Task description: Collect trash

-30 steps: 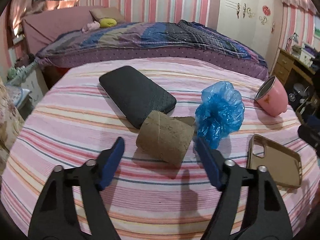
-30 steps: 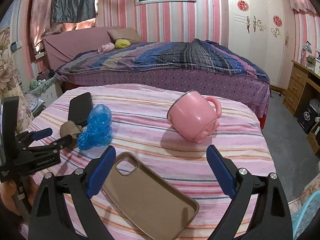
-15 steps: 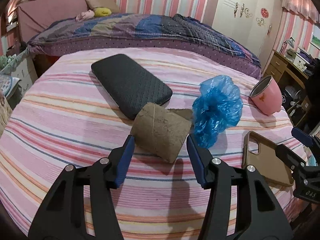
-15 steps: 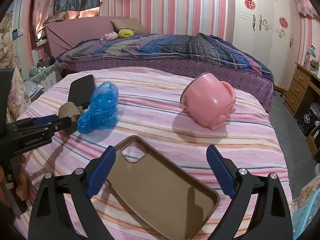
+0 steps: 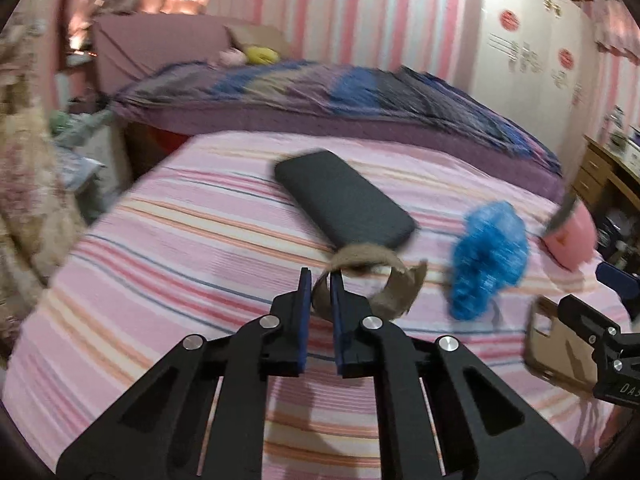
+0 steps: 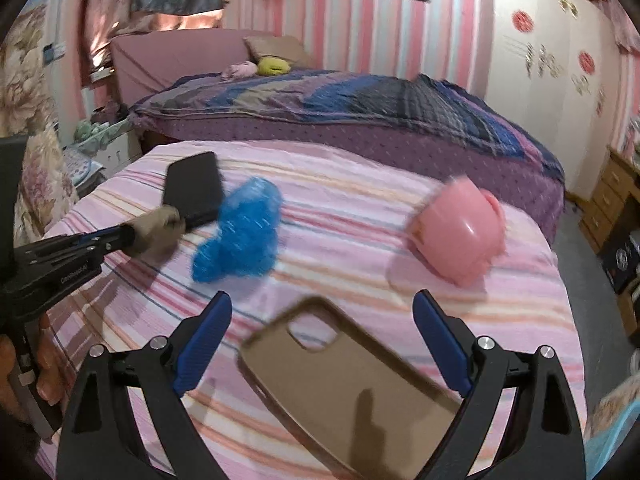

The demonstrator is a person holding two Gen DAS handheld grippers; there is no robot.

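Observation:
A brown cardboard tube (image 5: pixel 384 280) lies on the pink striped tablecloth (image 5: pixel 180 264). My left gripper (image 5: pixel 320 280) is closing on the tube's near wall, and its pads squash the tube flat; the right wrist view shows the same grip on the tube (image 6: pixel 160 226) by the left gripper (image 6: pixel 120 236). A crumpled blue plastic bag (image 5: pixel 488 260) (image 6: pixel 240 236) sits just right of the tube. My right gripper (image 6: pixel 322 300) stands open and empty above a brown phone case (image 6: pixel 344 380).
A black flat case (image 5: pixel 344 204) lies behind the tube. A pink cup (image 6: pixel 460 232) lies tipped at the right of the table. A bed with a purple quilt (image 6: pixel 360 108) stands behind the table, with wooden drawers (image 6: pixel 612 192) at the right. A hand (image 6: pixel 24 368) holds the left gripper.
The left gripper has gone forward around the cardboard tube and closed, crushing it flat. The right gripper has shifted over the phone case and stays open.

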